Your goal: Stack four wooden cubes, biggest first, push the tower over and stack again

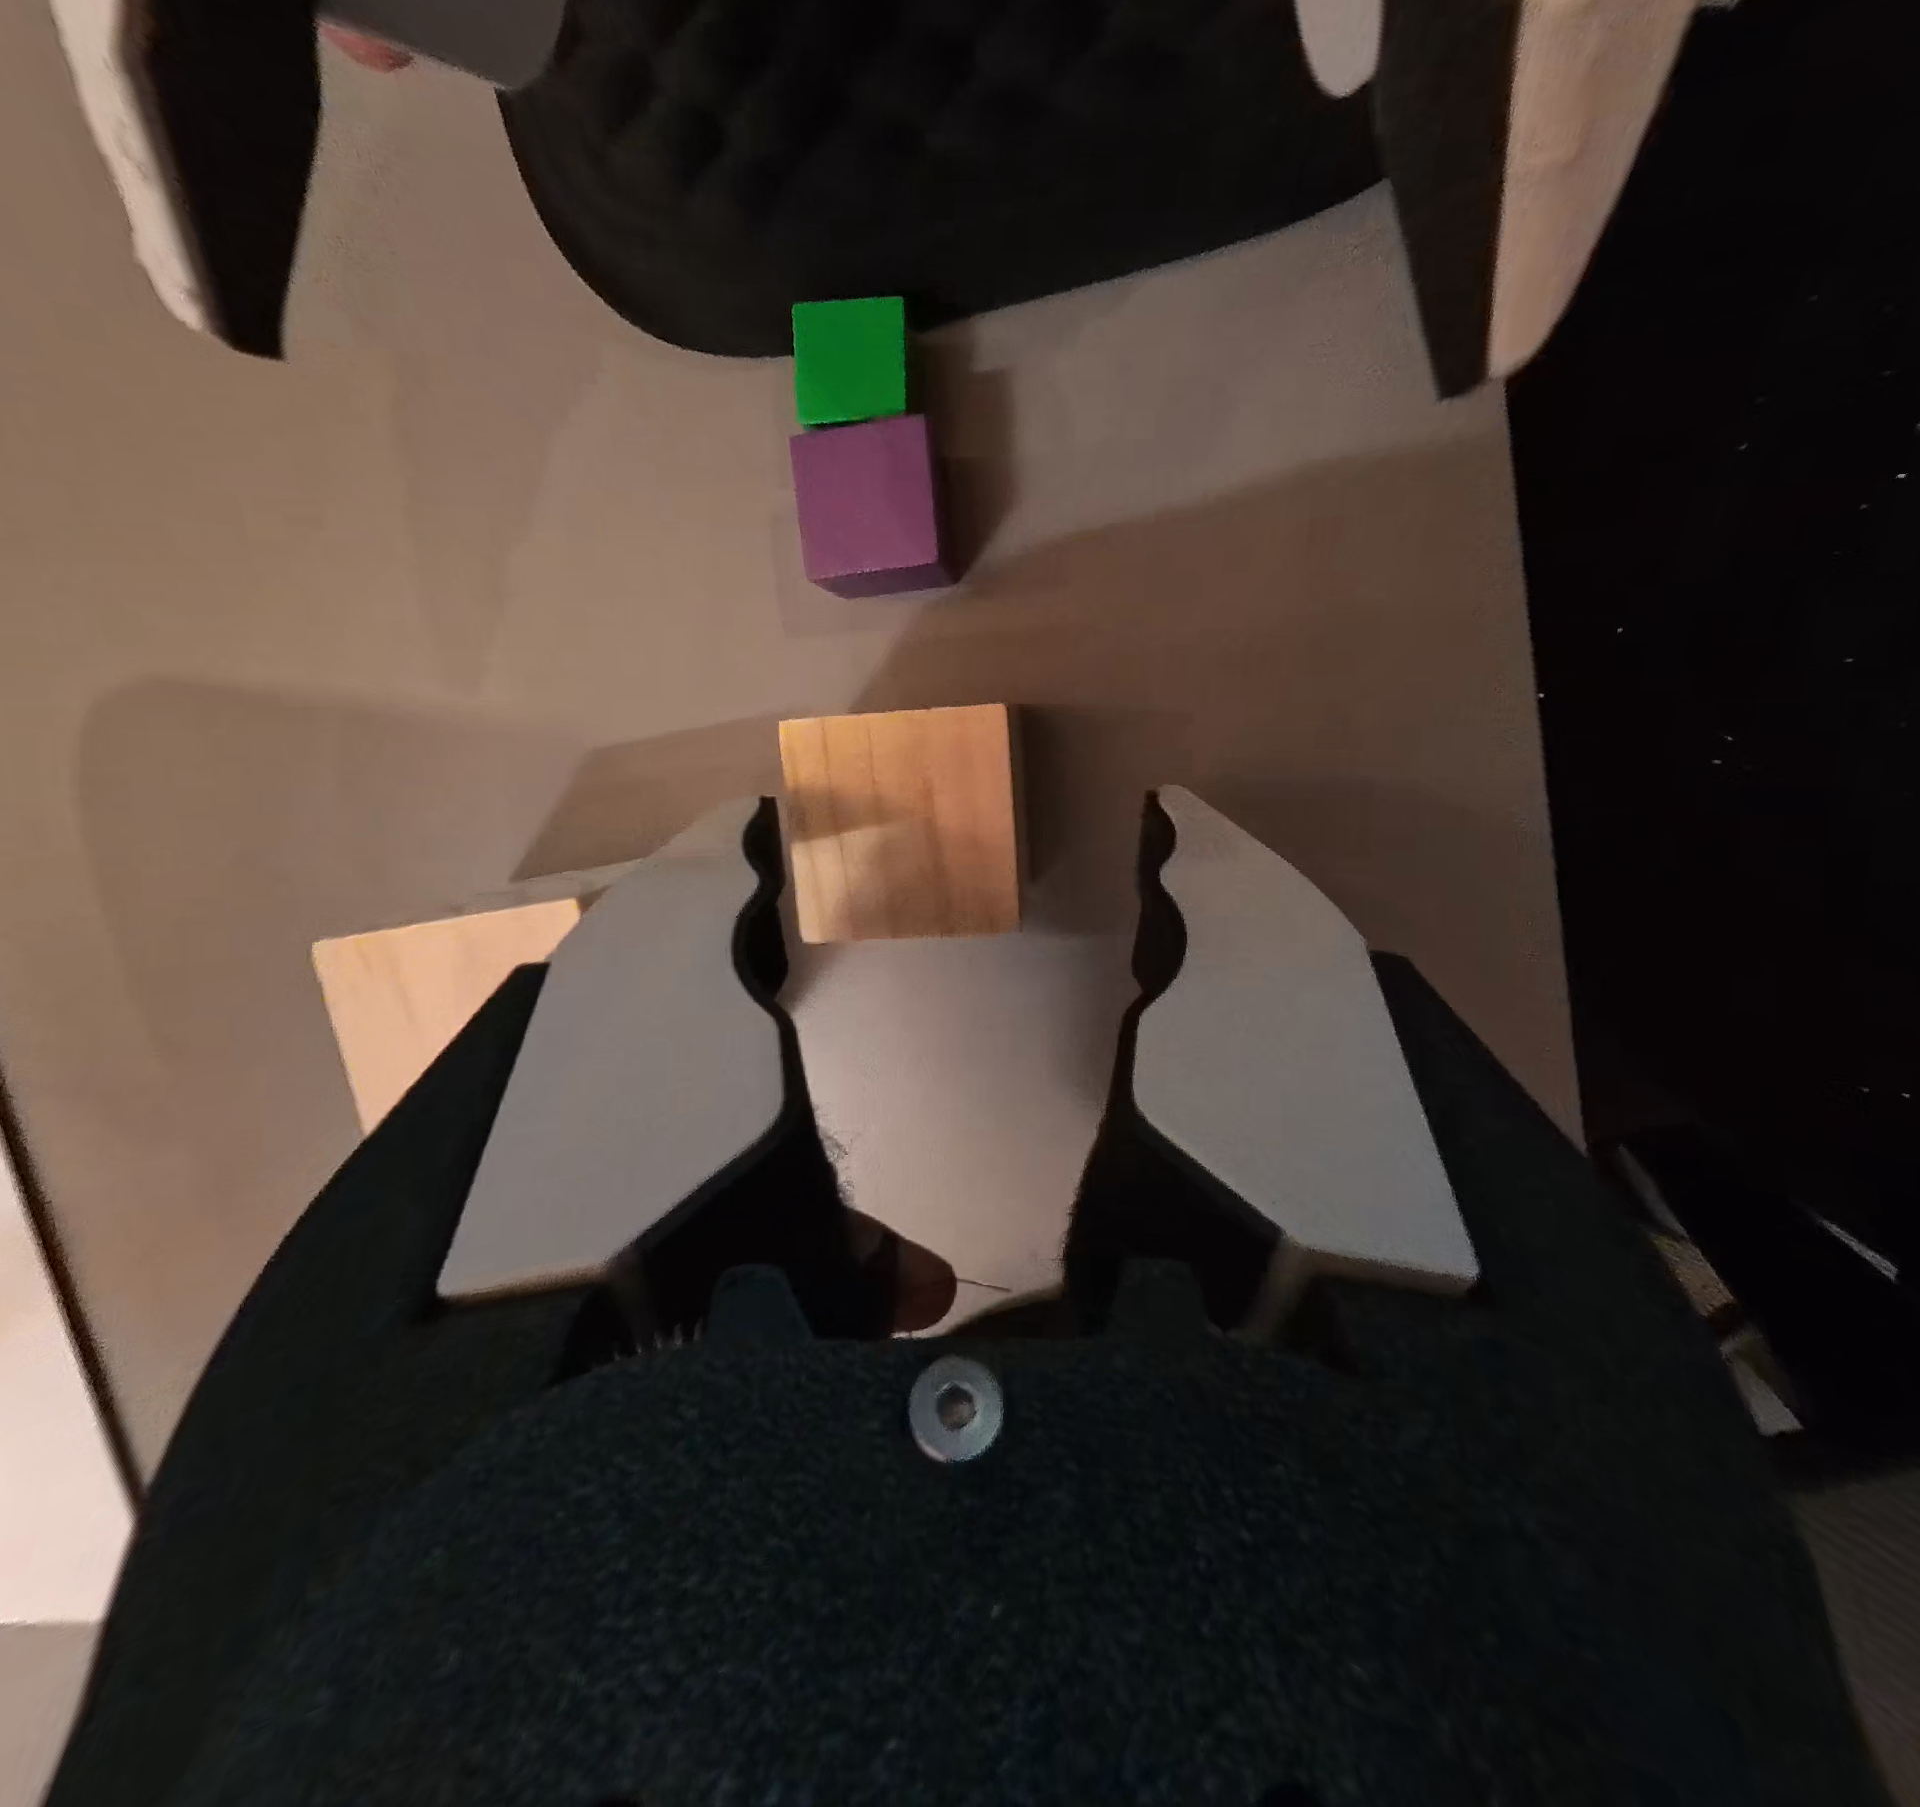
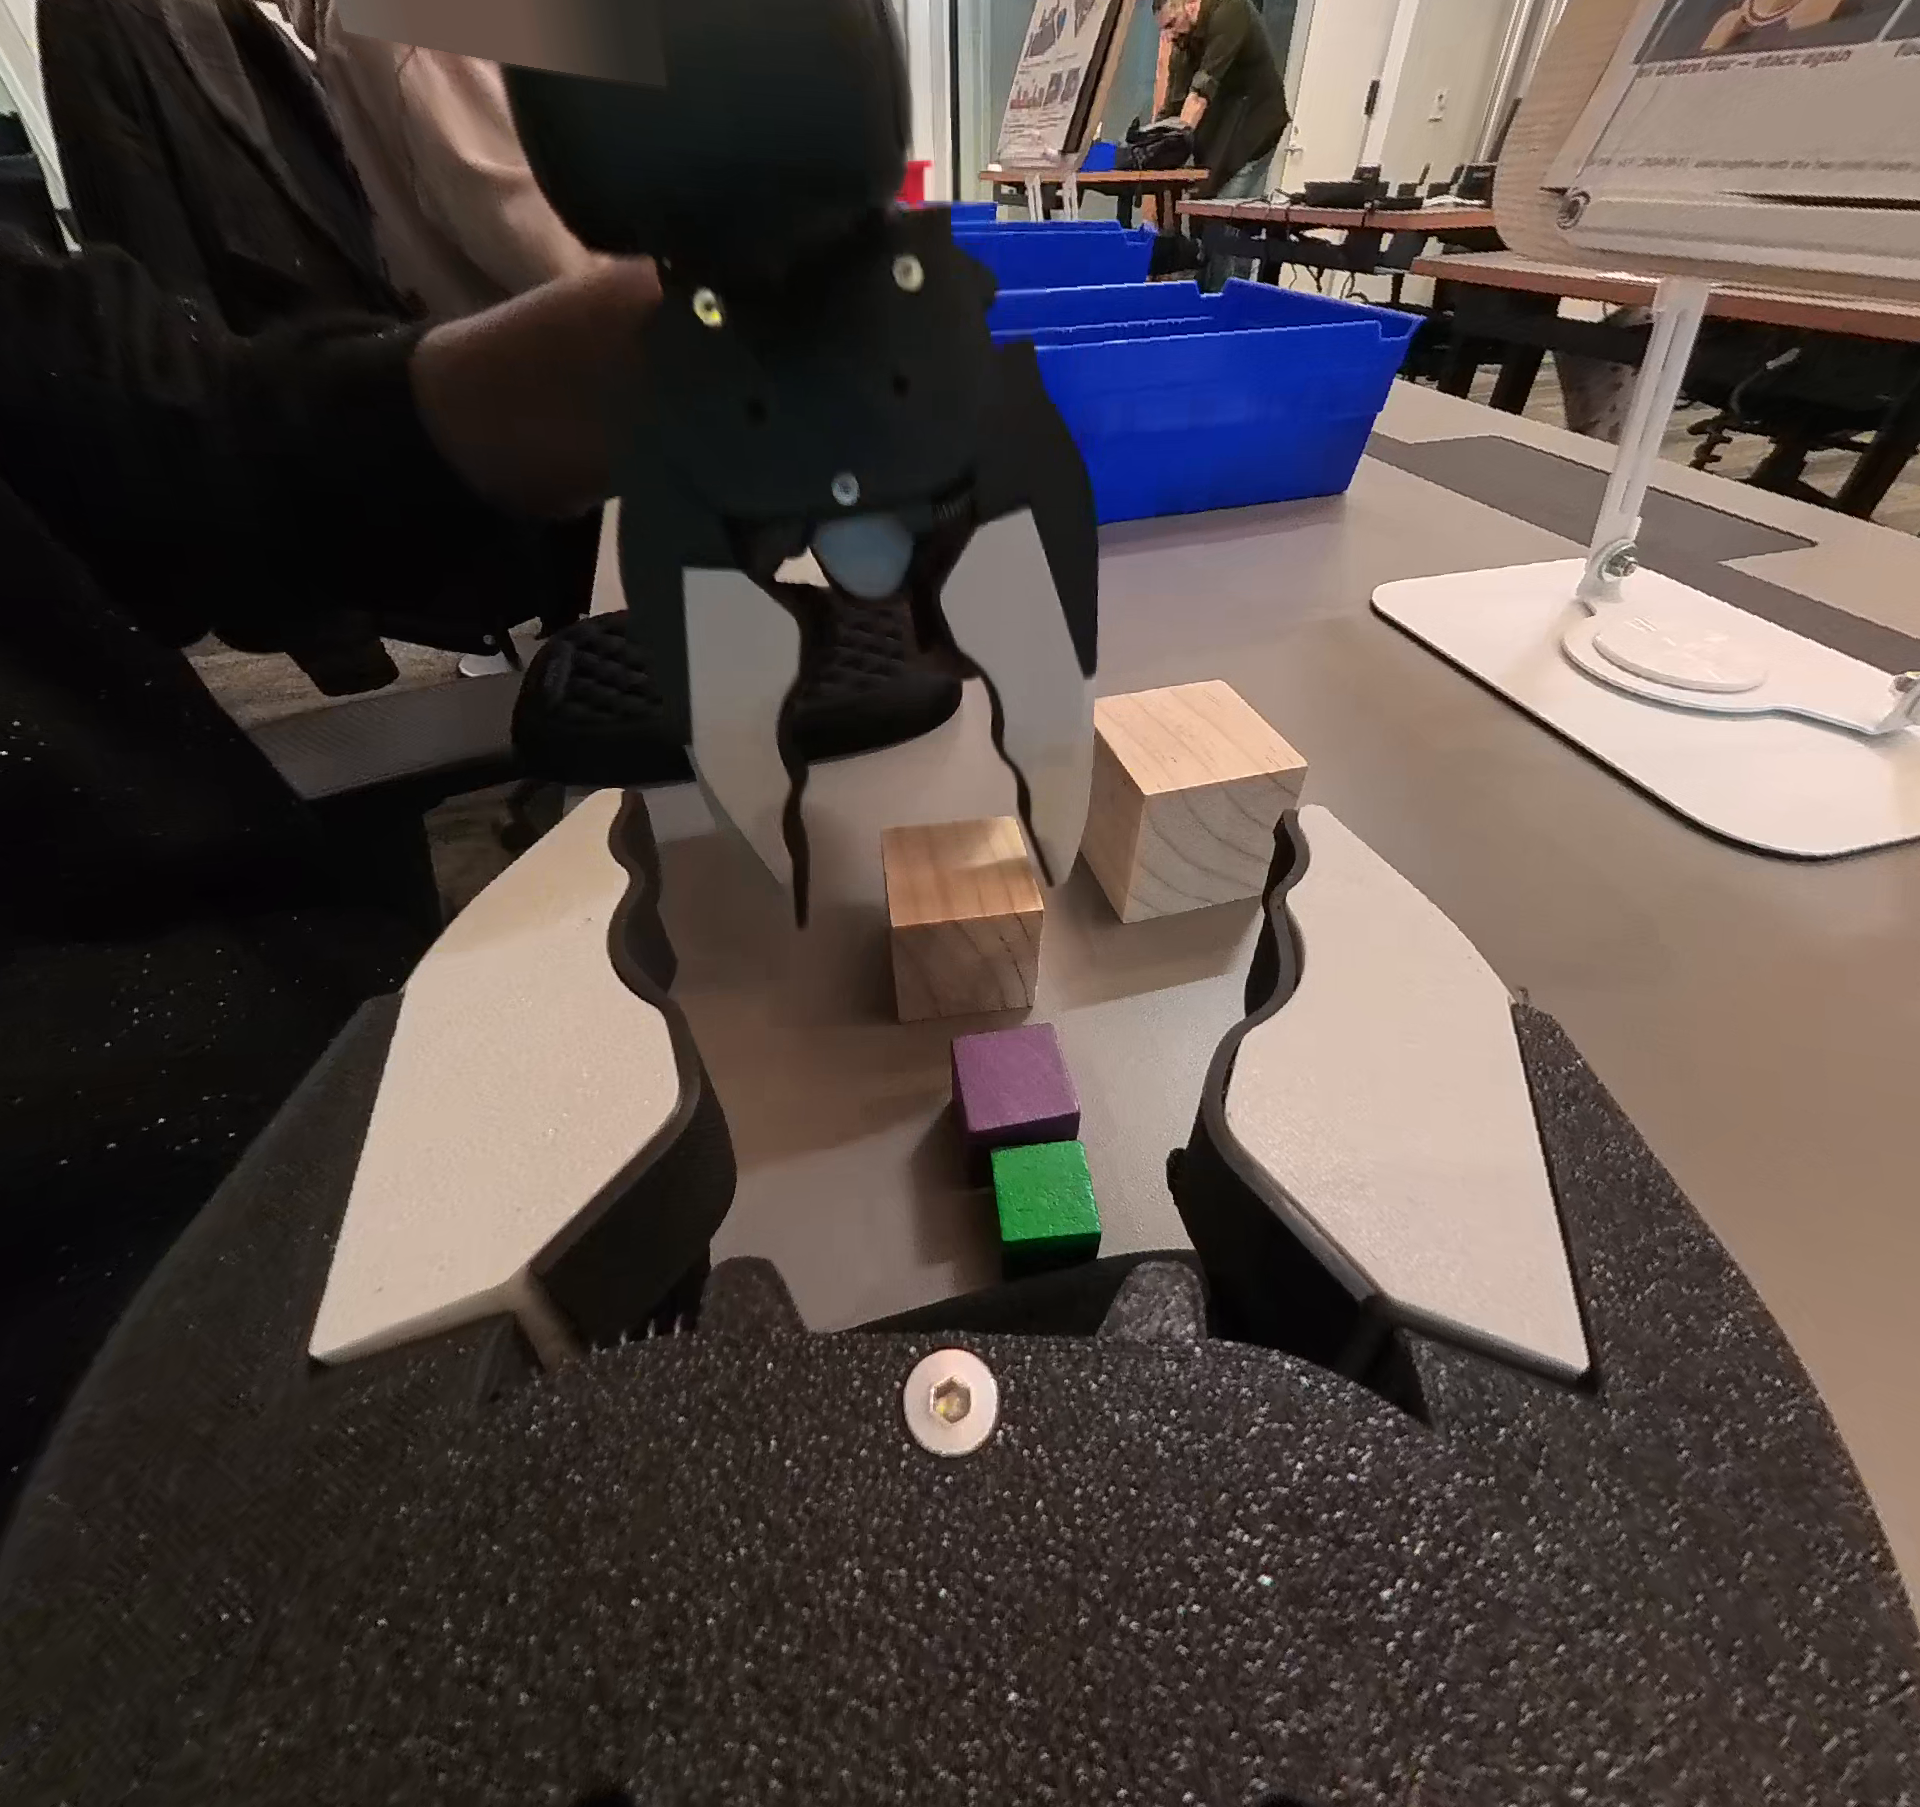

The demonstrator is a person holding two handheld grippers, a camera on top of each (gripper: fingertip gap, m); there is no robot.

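My left gripper (image 1: 958,801) is open, tips pointing down at the grey table (image 2: 1455,978). A small wooden cube (image 1: 899,822) stands between its fingertips. The left pad is close beside the cube, and a clear gap separates the right pad from it. The right wrist view shows this gripper (image 2: 925,890) over the same cube (image 2: 961,926), not clamping it. A larger wooden cube (image 2: 1195,801) stands just beyond it. It also shows in the left wrist view (image 1: 436,1009). My right gripper (image 2: 961,853) is wide open and empty. A purple cube (image 2: 1013,1082) and a green cube (image 2: 1044,1201) lie on the table between its fingers.
Blue bins (image 2: 1195,407) stand on the table behind the cubes. A white stand base (image 2: 1662,697) sits at the right. A black mesh chair (image 2: 623,697) is at the table's far edge. A person (image 2: 1226,84) bends over a distant table. One gripper's finger ends stand about 8 cm off the other's.
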